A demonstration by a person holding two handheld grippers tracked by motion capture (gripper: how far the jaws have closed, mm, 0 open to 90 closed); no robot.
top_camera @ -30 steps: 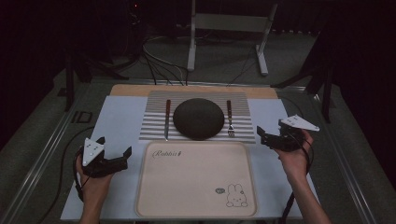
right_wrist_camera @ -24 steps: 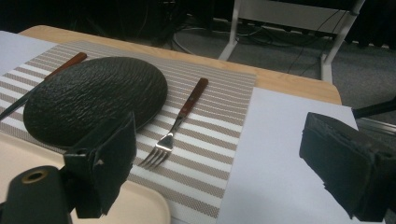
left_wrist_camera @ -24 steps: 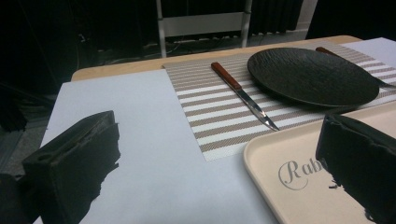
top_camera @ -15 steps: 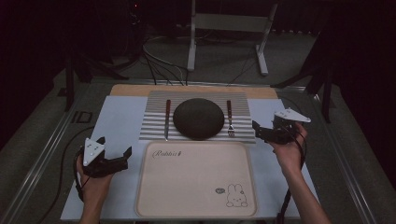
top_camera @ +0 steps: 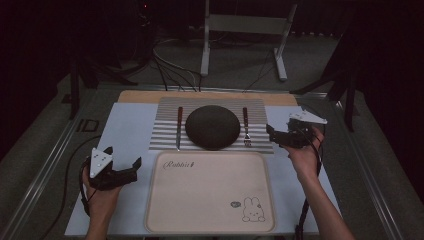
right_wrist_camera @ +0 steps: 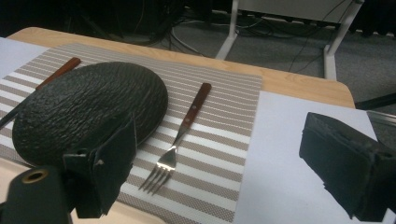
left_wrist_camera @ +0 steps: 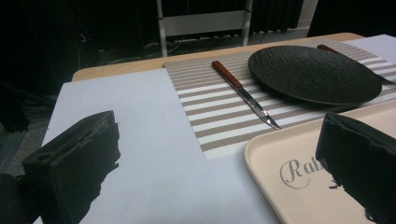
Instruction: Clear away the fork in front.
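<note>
A dark round plate (top_camera: 212,126) lies on a striped placemat (top_camera: 165,107), with a wooden-handled knife (top_camera: 179,127) on its left and a matching fork (top_camera: 246,127) on its right. In front of the mat lies a beige tray (top_camera: 210,195) with a rabbit drawing. My left gripper (top_camera: 134,169) is open and low, just left of the tray's near-left corner. In the left gripper view its jaws stand wide apart around the tray corner (left_wrist_camera: 299,186), with the knife (left_wrist_camera: 245,93) beyond. My right gripper (top_camera: 271,136) is open just right of the fork (right_wrist_camera: 180,135), pointing at the plate (right_wrist_camera: 88,109).
A pale sheet (top_camera: 125,135) covers the table, and a strip of wood (top_camera: 145,96) shows at its far edge. Beyond the table, a metal stand (top_camera: 245,30) and cables (top_camera: 170,70) lie on the floor.
My right gripper has moved left and away from the person, closer to the fork and the mat's right edge. The left gripper has stayed put.
</note>
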